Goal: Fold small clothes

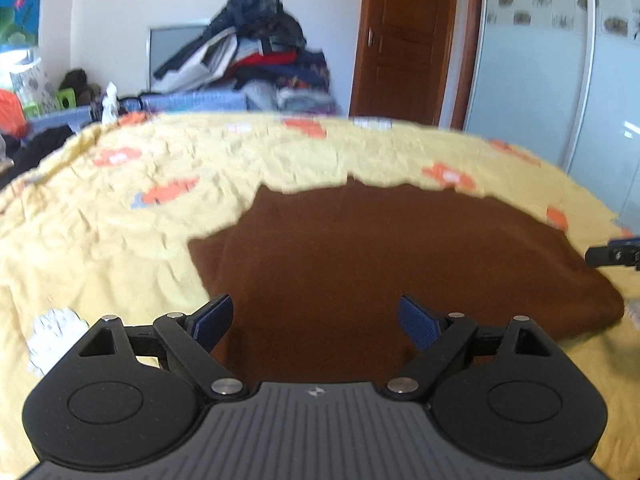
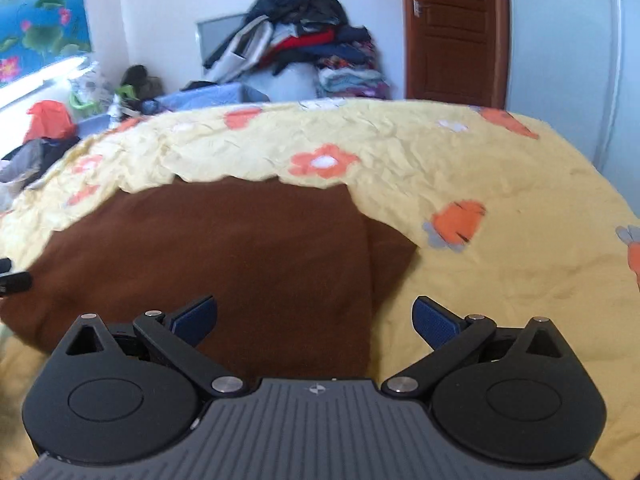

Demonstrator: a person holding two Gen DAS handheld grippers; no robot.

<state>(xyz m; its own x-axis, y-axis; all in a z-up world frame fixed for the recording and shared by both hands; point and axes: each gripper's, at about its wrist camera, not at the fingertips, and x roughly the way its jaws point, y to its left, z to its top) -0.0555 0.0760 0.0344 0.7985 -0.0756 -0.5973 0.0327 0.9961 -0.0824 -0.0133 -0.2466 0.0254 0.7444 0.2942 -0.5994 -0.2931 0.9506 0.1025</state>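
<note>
A brown garment [image 1: 380, 248] lies flat on a yellow flowered bedspread [image 1: 140, 208], with a narrower layer sticking out along one side. In the left wrist view my left gripper [image 1: 316, 322] hovers over the garment's near left part, jaws wide open, nothing between the blue pads. The right gripper's tip [image 1: 612, 254] pokes in at the right edge. In the right wrist view my right gripper [image 2: 316, 320] stands open above the brown garment's [image 2: 220, 248] near right edge, empty, with the right pad over the bedspread [image 2: 500, 280]. The left gripper's tip [image 2: 14, 278] shows at the left edge.
A tall heap of clothes [image 1: 256, 52] is piled beyond the bed's far edge, next to a brown door [image 1: 404, 40] and a pale wardrobe [image 1: 552, 72]. Dark clothes [image 2: 36, 156] and an orange item [image 2: 48, 118] lie at the far left.
</note>
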